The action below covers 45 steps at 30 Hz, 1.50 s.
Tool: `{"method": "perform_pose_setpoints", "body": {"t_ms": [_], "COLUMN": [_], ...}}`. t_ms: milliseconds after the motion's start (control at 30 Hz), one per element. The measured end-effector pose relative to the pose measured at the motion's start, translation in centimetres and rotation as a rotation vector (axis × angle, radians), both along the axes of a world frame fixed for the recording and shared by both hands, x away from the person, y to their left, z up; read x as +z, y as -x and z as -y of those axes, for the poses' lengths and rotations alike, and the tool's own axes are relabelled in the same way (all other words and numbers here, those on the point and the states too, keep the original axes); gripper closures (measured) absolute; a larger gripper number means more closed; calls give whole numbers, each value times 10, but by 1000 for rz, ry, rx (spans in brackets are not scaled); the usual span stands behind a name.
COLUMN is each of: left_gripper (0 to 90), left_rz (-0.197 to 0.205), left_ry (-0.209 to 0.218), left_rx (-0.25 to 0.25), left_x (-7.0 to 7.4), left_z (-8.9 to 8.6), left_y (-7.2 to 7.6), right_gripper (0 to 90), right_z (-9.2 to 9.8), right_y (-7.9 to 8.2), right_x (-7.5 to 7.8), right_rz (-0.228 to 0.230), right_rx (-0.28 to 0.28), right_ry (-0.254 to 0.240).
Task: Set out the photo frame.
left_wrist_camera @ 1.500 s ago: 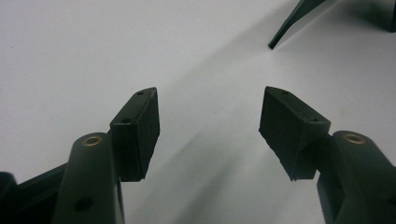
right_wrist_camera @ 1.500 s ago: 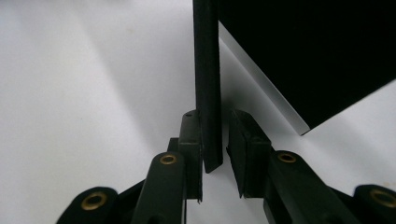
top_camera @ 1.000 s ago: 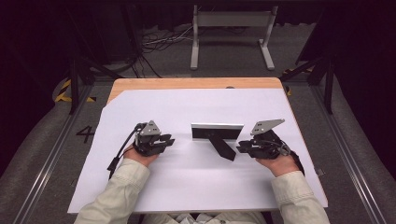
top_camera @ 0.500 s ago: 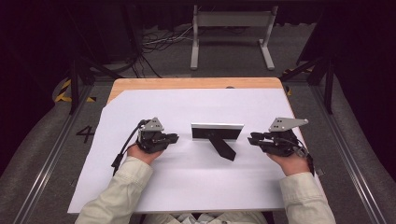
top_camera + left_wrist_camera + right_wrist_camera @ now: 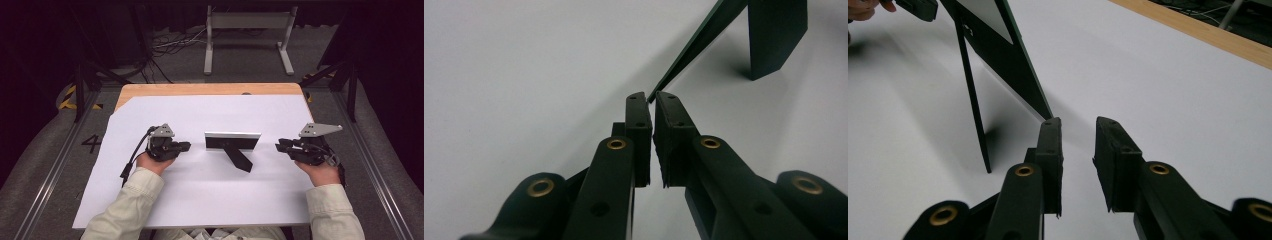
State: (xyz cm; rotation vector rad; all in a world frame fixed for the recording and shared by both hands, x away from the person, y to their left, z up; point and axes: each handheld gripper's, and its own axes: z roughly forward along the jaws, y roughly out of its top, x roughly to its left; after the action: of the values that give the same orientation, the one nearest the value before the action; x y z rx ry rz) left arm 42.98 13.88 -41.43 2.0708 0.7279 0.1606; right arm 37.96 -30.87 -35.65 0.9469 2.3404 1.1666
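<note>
A black picture frame (image 5: 233,141) stands upright in the middle of the white sheet, propped on its back stand (image 5: 239,157), which points toward me. My left gripper (image 5: 188,146) lies just left of the frame, shut with nothing between its jaws. In the left gripper view its tips (image 5: 652,97) sit close to the frame's edge (image 5: 704,42) without touching it. My right gripper (image 5: 278,145) rests to the right of the frame, a short gap away, open and empty. The right gripper view shows its tips (image 5: 1078,122) near the frame's lower corner (image 5: 1008,65) and the thin stand (image 5: 973,110).
A white sheet (image 5: 200,200) covers most of the wooden table (image 5: 210,89). Beyond the table's far edge a grey metal support (image 5: 247,30) and cables (image 5: 170,45) sit on the floor. Dark rails run along both sides.
My right gripper has drawn back to the right, away from the frame's edge, and risen slightly. The left gripper has barely shifted. The frame stays upright.
</note>
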Motion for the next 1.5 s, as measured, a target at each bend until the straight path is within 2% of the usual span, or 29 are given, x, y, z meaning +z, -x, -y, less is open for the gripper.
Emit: {"method": "perform_pose_setpoints", "body": {"t_ms": [200, 300, 367, 433, 533, 700, 933, 1000, 1233, 1367, 1500], "left_gripper": [850, 853, 857, 856, 877, 899, 900, 900, 900, 900, 900], "left_rz": [0, -7, -28, -62, -69, -42, -77, -65, -68, -43, -35], "left_ry": [-10, 0, 17, 51, 47, 28, 53, 53, 44, 33, 27], "left_rx": [28, 37, 43, 36, 28, 12, 26, 19, 8, -13, -35], "left_x": [1, 1, 0, -2, -1, 3, -3, -3, -9, -14, -19], "left_z": [1, 2, 2, 0, 2, 11, 14, 17, 30, 36, 41], "left_y": [-2, -3, -6, -10, -14, -19, -29, -31, -35, -38, -40], "right_gripper": [721, 721, 721, 721, 721, 721, 721, 721, 720, 720, 720], "right_z": [0, -1, -1, 0, 0, -1, 1, 2, 5, 9, 11], "right_y": [-2, -4, -4, -4, -5, -5, -1, 1, 8, 13, 18], "right_x": [0, 0, 0, 1, 1, 1, 1, 0, 0, 0, 0], "right_rz": [-11, -10, -10, -9, -9, -11, -9, -11, -13, -12, -10], "right_rx": [-5, -7, -9, -9, -8, -5, -12, -13, -21, -30, -32], "right_ry": [7, 10, 10, 9, 5, 9, 6, 9, 10, 7, 6]}}
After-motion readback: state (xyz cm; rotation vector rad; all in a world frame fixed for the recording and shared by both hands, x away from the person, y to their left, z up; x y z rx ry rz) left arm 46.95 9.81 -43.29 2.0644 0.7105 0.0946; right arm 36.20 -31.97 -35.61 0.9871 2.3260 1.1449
